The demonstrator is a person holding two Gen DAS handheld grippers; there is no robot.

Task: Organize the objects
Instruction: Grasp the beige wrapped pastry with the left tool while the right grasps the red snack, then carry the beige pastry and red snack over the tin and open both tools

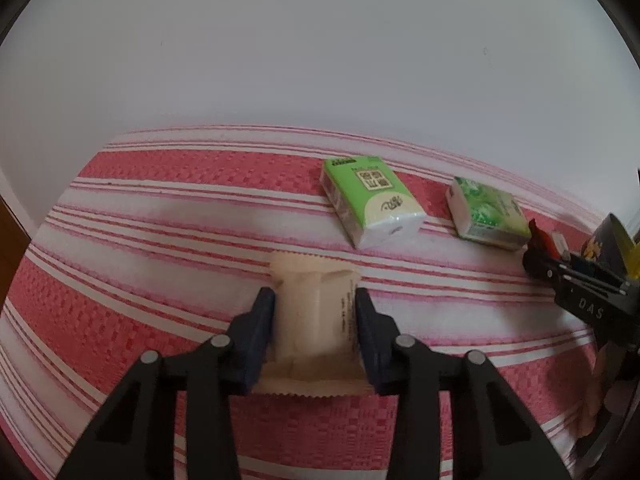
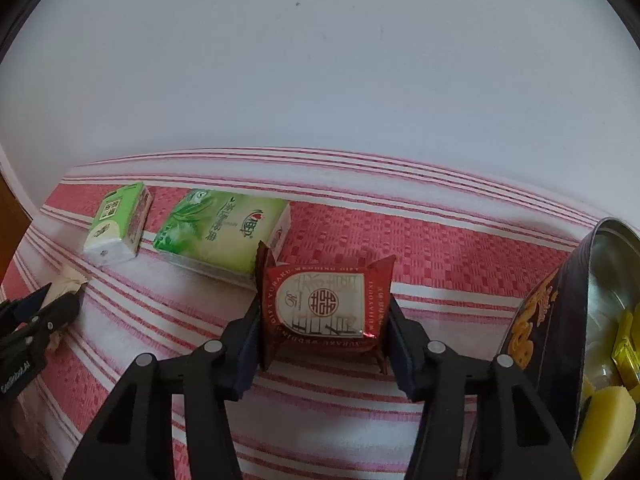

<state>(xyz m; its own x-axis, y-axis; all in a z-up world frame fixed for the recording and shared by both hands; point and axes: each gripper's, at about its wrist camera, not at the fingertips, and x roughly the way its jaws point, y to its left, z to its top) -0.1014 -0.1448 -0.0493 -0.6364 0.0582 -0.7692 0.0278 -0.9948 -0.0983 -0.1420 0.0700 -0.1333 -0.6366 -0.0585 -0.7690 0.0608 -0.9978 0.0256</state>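
A beige tissue pack [image 1: 316,312] lies on the red-and-white striped cloth [image 1: 160,208], and my left gripper [image 1: 316,300] is shut on it, a pad pressed on each side. In the right wrist view a red wedding-gift packet [image 2: 326,308] sits tilted between the fingers of my right gripper [image 2: 324,312], which is shut on it with both pads against its sides. Far left in that view are the left gripper [image 2: 60,296] and a bit of the beige pack [image 2: 66,280]. The right gripper [image 1: 540,256] shows at the right edge of the left wrist view.
Two green tissue packs lie side by side near the wall: a small one [image 1: 372,204] [image 2: 116,222] and a larger one [image 1: 488,214] [image 2: 224,232]. A dark blue tin [image 2: 560,320] with yellow items [image 2: 608,420] inside stands at the right. A white wall [image 2: 320,60] runs behind.
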